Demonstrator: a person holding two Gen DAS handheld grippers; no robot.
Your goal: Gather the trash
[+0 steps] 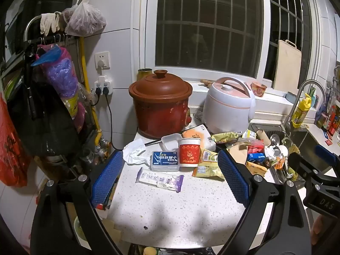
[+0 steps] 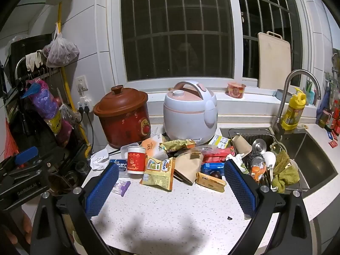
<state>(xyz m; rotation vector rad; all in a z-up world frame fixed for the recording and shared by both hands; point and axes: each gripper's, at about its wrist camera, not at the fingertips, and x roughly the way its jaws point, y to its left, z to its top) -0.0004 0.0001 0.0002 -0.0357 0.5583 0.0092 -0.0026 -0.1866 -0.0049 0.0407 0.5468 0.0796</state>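
Both the left gripper (image 1: 170, 176) and right gripper (image 2: 170, 184) gape empty; approach the near purple-white wrapper (image 1: 159, 179) low and flat.

Speckled, smooth worktop (image 2: 170, 216); glossy clay-brown pot (image 2: 124, 116); shiny metal tap (image 2: 297, 80); possibly paper cup (image 2: 136, 162).

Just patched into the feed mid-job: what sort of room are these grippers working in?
Most likely a home kitchen: a rice cooker and clay pot stand on the speckled counter, beside a sink with a faucet.
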